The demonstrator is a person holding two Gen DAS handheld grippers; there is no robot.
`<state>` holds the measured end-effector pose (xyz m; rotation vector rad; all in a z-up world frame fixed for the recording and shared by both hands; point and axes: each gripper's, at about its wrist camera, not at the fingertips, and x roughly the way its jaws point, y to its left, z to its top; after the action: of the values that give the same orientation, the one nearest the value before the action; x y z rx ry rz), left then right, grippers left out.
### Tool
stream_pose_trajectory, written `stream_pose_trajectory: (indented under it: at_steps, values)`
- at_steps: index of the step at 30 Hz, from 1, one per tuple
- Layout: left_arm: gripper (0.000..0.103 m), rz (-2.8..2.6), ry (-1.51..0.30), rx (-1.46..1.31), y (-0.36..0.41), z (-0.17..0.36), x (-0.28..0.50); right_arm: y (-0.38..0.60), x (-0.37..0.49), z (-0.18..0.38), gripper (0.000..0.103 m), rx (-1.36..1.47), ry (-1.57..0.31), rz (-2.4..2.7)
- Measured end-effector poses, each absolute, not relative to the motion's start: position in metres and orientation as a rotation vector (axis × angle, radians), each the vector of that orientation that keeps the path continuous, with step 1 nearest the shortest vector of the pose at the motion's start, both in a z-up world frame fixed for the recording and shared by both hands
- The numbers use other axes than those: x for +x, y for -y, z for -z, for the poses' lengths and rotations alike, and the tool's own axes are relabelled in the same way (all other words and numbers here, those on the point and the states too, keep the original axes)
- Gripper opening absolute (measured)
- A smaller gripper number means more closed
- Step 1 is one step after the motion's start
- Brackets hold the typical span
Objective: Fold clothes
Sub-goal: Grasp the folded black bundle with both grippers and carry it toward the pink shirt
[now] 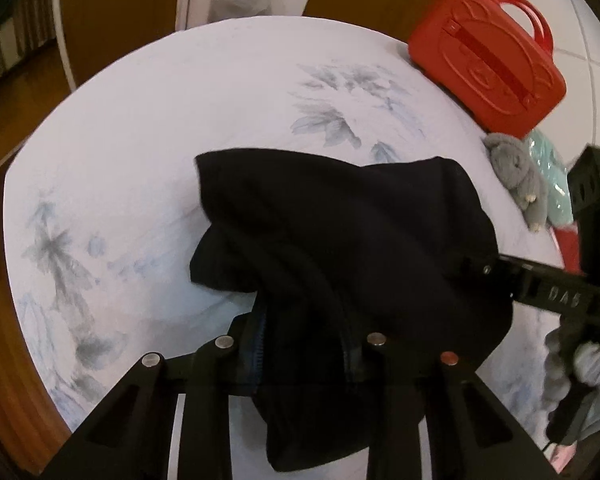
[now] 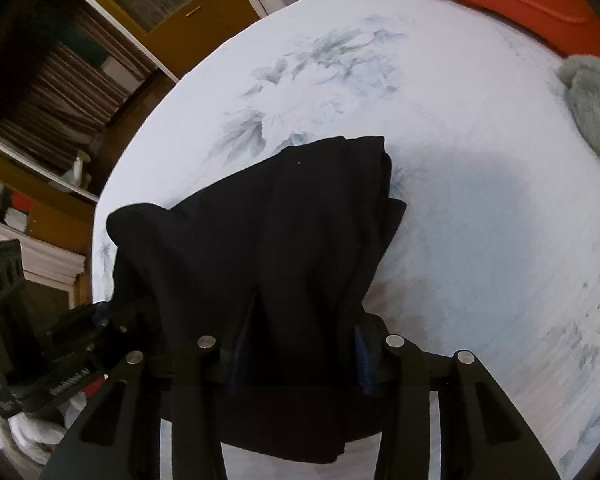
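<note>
A black garment [image 1: 340,248] hangs bunched between my two grippers above a white bed sheet [image 1: 160,120] printed with grey-blue leaves. My left gripper [image 1: 300,344] is shut on one edge of the garment; cloth drapes over and below its fingers. My right gripper [image 2: 300,344] is shut on another edge of the same garment [image 2: 284,240], whose far end touches the sheet [image 2: 480,200]. The right gripper shows at the right of the left wrist view [image 1: 496,272], clamped on the cloth. The left gripper shows at the lower left of the right wrist view [image 2: 108,320].
A red plastic case [image 1: 488,64] with handles lies at the bed's far right corner. A grey plush toy [image 1: 516,176] lies beside it, with a teal packet [image 1: 556,184] behind. Wooden cabinets [image 2: 60,80] and shelves stand beyond the bed's left edge.
</note>
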<state>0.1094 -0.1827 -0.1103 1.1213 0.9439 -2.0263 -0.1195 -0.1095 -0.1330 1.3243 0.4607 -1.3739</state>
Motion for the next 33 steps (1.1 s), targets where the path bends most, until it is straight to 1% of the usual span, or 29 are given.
stream_pose_trajectory:
  at_steps: [4, 5, 6, 8, 10, 11, 12, 14, 18, 20, 21, 26, 29, 33]
  values:
    - [0.029, 2.047, -0.948, 1.112, 0.189, 0.111, 0.109, 0.111, -0.123, 0.133, 0.042, 1.328, -0.429, 1.384]
    - [0.029, 2.050, -0.942, 1.113, 0.189, 0.111, 0.109, 0.111, -0.120, 0.133, 0.045, 1.314, -0.431, 1.386]
    - [0.029, 2.051, -0.938, 1.112, 0.189, 0.111, 0.109, 0.111, -0.117, 0.132, 0.051, 1.297, -0.436, 1.387]
    - [0.029, 2.052, -0.928, 1.101, 0.188, 0.110, 0.109, 0.112, -0.111, 0.131, 0.057, 1.264, -0.469, 1.396]
    - [0.025, 2.056, -0.891, 1.102, 0.183, 0.108, 0.108, 0.115, -0.103, 0.129, 0.054, 1.231, -0.534, 1.413]
    - [0.022, 2.058, -0.842, 1.118, 0.179, 0.105, 0.106, 0.114, -0.102, 0.128, 0.047, 1.241, -0.537, 1.415]
    - [0.021, 2.060, -0.799, 1.131, 0.175, 0.103, 0.104, 0.110, -0.102, 0.127, 0.041, 1.265, -0.516, 1.408]
    - [0.021, 2.078, -0.765, 1.131, 0.172, 0.105, 0.104, 0.104, -0.102, 0.128, 0.037, 1.254, -0.507, 1.411]
    - [0.020, 2.060, -0.846, 1.106, 0.181, 0.106, 0.107, 0.097, -0.113, 0.131, 0.034, 1.310, -0.376, 1.397]
    - [0.019, 2.052, -0.757, 1.112, 0.173, 0.095, 0.104, 0.088, -0.119, 0.128, 0.029, 1.349, -0.255, 1.356]
    - [0.018, 2.068, -0.727, 1.093, 0.168, 0.087, 0.103, 0.083, -0.121, 0.126, 0.029, 1.359, -0.197, 1.338]
    - [0.018, 2.181, -0.675, 1.037, 0.152, 0.045, 0.100, 0.048, -0.121, 0.105, 0.028, 1.320, -0.124, 1.381]
    - [0.018, 2.252, -0.632, 1.023, 0.135, 0.023, 0.091, 0.016, -0.123, 0.075, 0.028, 1.248, -0.076, 1.447]
    - [0.018, 2.340, -0.609, 1.033, 0.109, 0.004, 0.072, -0.032, -0.129, 0.040, 0.028, 1.187, -0.059, 1.549]
